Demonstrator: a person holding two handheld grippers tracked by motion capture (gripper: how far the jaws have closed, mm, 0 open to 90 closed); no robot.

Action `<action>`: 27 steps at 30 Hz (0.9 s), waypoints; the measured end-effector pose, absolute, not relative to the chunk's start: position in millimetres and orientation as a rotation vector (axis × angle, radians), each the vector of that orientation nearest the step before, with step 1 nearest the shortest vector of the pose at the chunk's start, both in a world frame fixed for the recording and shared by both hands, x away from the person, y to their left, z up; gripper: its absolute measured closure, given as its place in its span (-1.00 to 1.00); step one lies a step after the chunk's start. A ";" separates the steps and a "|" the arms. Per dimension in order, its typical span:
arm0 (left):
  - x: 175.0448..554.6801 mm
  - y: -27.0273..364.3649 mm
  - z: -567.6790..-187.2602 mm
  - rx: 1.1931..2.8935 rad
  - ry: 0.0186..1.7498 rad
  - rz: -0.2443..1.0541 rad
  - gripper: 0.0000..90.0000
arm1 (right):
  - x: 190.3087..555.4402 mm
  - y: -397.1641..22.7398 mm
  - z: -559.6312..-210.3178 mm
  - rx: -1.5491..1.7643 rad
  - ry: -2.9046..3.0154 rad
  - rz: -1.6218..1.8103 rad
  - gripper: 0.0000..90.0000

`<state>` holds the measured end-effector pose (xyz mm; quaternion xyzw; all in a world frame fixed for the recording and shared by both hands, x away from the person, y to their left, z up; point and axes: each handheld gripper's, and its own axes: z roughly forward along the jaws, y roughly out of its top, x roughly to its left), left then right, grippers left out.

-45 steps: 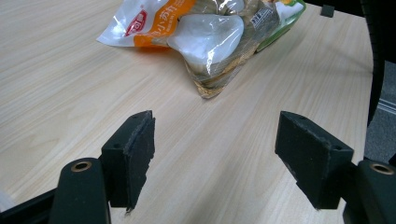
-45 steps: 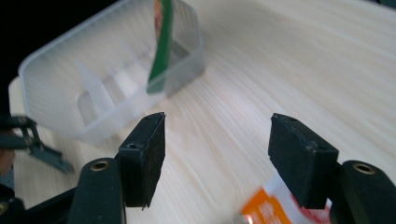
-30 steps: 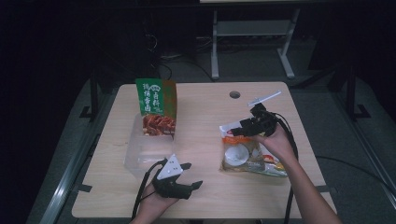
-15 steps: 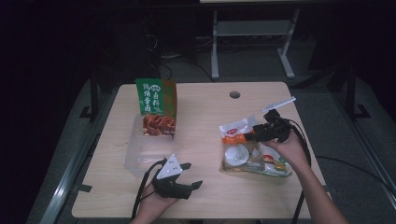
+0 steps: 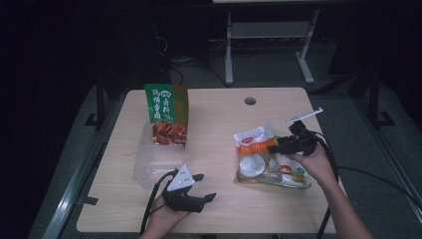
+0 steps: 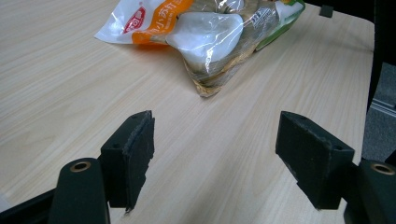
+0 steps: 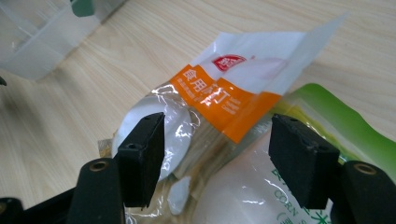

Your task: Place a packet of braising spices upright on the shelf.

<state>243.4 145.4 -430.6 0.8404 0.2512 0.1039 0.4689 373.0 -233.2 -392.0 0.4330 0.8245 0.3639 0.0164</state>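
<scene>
On the left of the high view stands a green and red pouch (image 5: 166,115), upright, against the far wall of a clear plastic box (image 5: 155,159) that opens toward the person.

Just in front of that box the left gripper (image 5: 205,187) rests low over the wooden table (image 5: 214,119), its jaws spread wide with nothing between them. In the left gripper view its fingers (image 6: 133,156) stand well apart over bare wood, aimed at the packets farther off.

Right of centre lie two packets, one overlapping the other: an orange-banded packet (image 5: 253,141) with a white top — its long axis running from the near left to the far right in the high view — and a green-edged packet (image 5: 278,172) of white powder, lying flat, its long side across the table.

The right gripper (image 5: 271,148) hovers over these packets, jaws wide apart and not pinching. In the right gripper view its fingers (image 7: 142,156) straddle the orange-banded packet (image 7: 224,95), whose white sealed end points away from the gripper; whether the pads touch the wrapper I cannot tell.
</scene>
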 end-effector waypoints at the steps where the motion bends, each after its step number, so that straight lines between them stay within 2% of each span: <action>1: 243.4 145.4 -430.6 2.060 0.616 0.255 -0.38 | 372.9 -233.7 -392.9 1.357 2.562 1.131 -0.21; 12: 243.5 143.7 -431.5 2.065 0.614 0.249 -0.38 | 383.5 -238.5 -408.5 1.418 2.571 1.103 -0.18; 17: 244.0 143.5 -431.7 2.065 0.615 0.246 -0.38 | 394.0 -233.1 -417.4 1.451 2.589 1.101 -0.07; 22: 244.2 142.8 -432.2 2.064 0.613 0.245 -0.38 | 403.1 -227.9 -426.6 1.489 2.607 1.125 0.19; 26: 244.5 142.3 -432.3 2.063 0.614 0.240 -0.38 | 406.6 -225.9 -431.1 1.500 2.628 1.197 0.54; 27: 244.7 142.2 -432.2 2.063 0.614 0.239 -0.38 | 406.2 -224.4 -431.2 1.495 2.635 1.204 0.57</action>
